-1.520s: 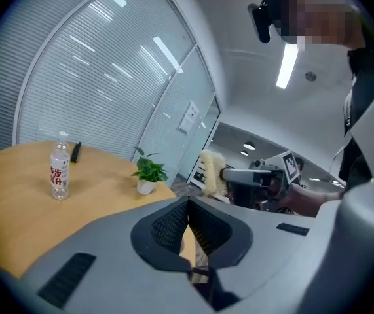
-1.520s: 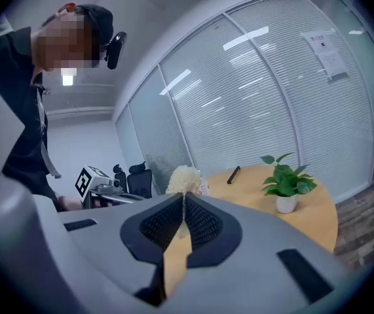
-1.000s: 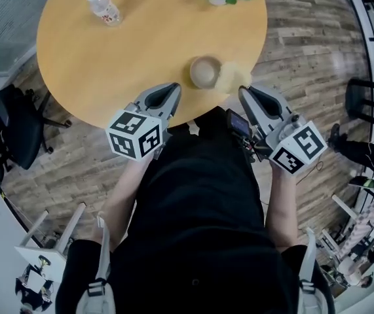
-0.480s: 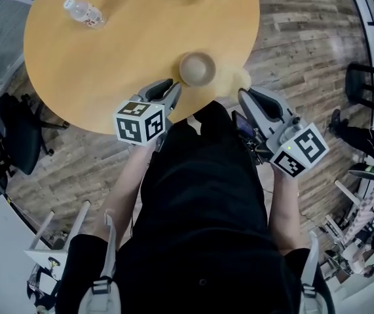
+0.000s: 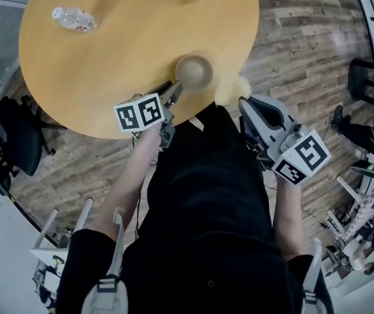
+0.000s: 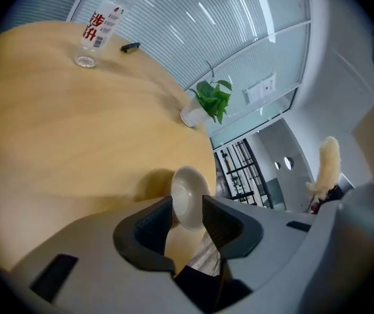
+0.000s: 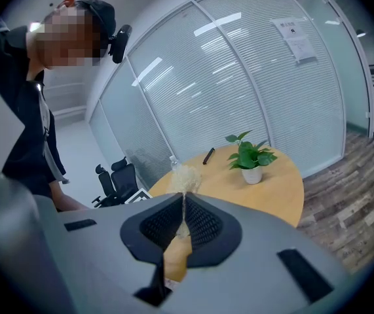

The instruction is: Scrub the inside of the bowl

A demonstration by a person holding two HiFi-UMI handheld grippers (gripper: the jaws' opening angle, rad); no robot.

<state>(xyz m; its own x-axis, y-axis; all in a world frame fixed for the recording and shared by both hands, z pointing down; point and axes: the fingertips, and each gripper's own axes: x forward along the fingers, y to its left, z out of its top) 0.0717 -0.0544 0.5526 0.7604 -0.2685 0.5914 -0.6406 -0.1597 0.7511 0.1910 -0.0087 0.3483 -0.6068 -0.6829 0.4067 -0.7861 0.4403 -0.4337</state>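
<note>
Work on the bowl (image 5: 194, 71) has not begun: no scrubbing yet. It sits on the round table (image 5: 108, 57), close to the near edge. The left gripper (image 5: 171, 91) is right beside it. Its jaws have just been opening and stand wide apart, with the bowl showing in the gap, not squeezed. The right gripper (image 5: 247, 104) is pinched tight on the thin stem of a fluffy yellow scrubber (image 5: 229, 89), near the bowl but outside it. 2 jobs are left: steady the bowl, then rub inside. The left jaws hide the bowl's lower part, so touch is hard to tell. Dirt inside is too small to see.
</note>
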